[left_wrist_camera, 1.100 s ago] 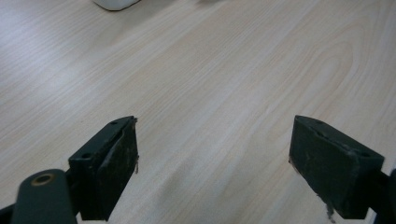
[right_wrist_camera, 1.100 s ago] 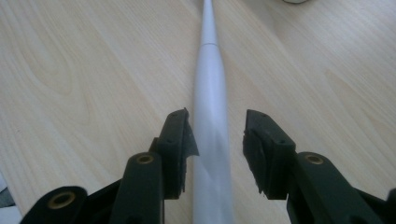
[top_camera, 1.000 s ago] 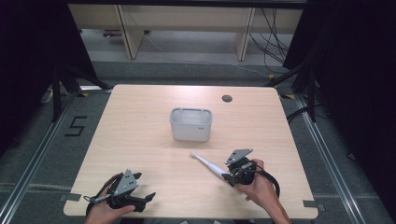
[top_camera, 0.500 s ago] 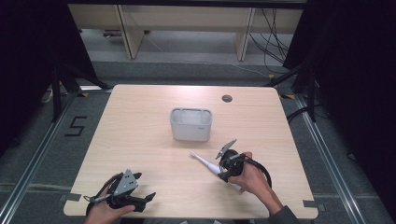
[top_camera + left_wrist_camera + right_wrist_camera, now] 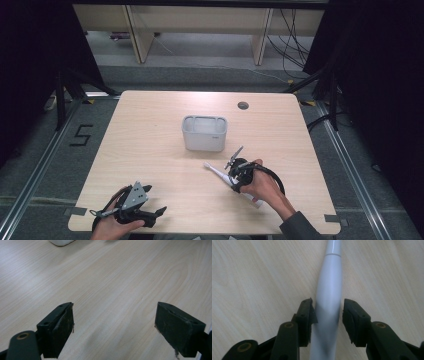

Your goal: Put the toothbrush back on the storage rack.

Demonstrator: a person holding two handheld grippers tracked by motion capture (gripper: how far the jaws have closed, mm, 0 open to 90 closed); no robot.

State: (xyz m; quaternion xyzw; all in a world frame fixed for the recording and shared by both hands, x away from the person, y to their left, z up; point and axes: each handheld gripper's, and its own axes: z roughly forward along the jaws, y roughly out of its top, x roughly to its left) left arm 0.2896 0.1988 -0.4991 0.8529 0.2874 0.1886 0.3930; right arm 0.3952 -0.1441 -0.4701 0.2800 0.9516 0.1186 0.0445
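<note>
— Where's the white toothbrush point(image 5: 329, 297)?
— Flat on the table point(image 5: 150, 145), between your right gripper point(image 5: 327, 315) jaws — near the grey bin point(image 5: 204, 133).
— Gripped?
— The jaws have just been closing; the left pad touches, the right shows a gap.

A: Count check: two grippers on the table point(image 5: 150, 125), the left gripper point(image 5: 159, 212) and the right gripper point(image 5: 231, 176).

B: Between the right one's jaws?

A: One white electric toothbrush point(image 5: 329, 292), just the one.

B: Ahead of it?

A: One grey bin point(image 5: 204, 133), just beyond the tips. One round cable hole point(image 5: 243, 105) farther on. One floor marking, "5" point(image 5: 81, 135), off past the left gripper.
</note>
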